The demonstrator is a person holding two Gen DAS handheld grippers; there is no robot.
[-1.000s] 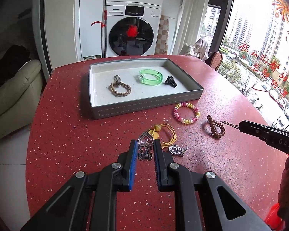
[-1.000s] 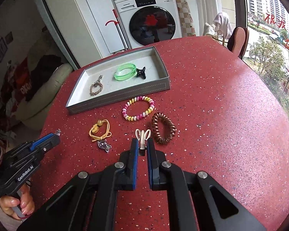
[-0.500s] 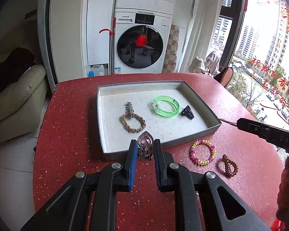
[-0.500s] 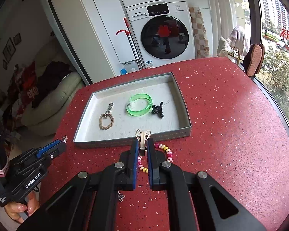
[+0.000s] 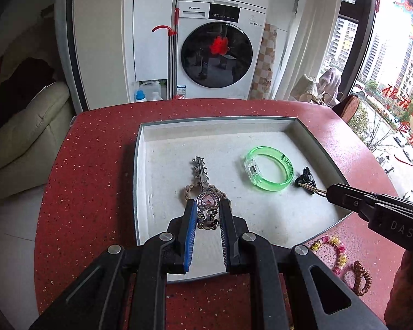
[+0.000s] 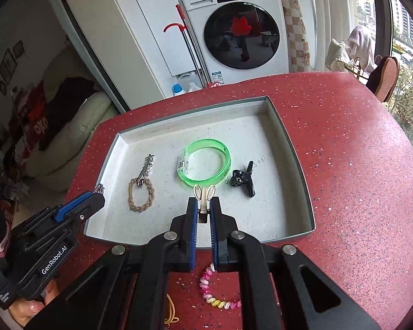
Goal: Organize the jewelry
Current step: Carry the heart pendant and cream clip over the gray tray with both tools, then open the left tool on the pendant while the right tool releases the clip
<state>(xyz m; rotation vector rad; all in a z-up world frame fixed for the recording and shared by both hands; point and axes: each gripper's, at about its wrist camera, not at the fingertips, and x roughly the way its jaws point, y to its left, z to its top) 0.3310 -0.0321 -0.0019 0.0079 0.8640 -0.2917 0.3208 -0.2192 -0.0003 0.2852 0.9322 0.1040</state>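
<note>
Both grippers have moved from the table to over the tray (image 5: 140, 165), the left gripper (image 5: 206, 211) clamping the heart pendant (image 5: 208, 202) and the right gripper (image 6: 203, 209) pinching the white clip (image 6: 203, 194), so both look ready to drop in.

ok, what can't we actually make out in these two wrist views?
- Left wrist: heart pendant lower part sits between the left gripper fingers; braided bracelet mostly behind them.
- Right wrist: cream hair clip base hidden in the right gripper; yellow cord cut off by the gripper body.
- Handwriting on the tray floor: too small.
</note>
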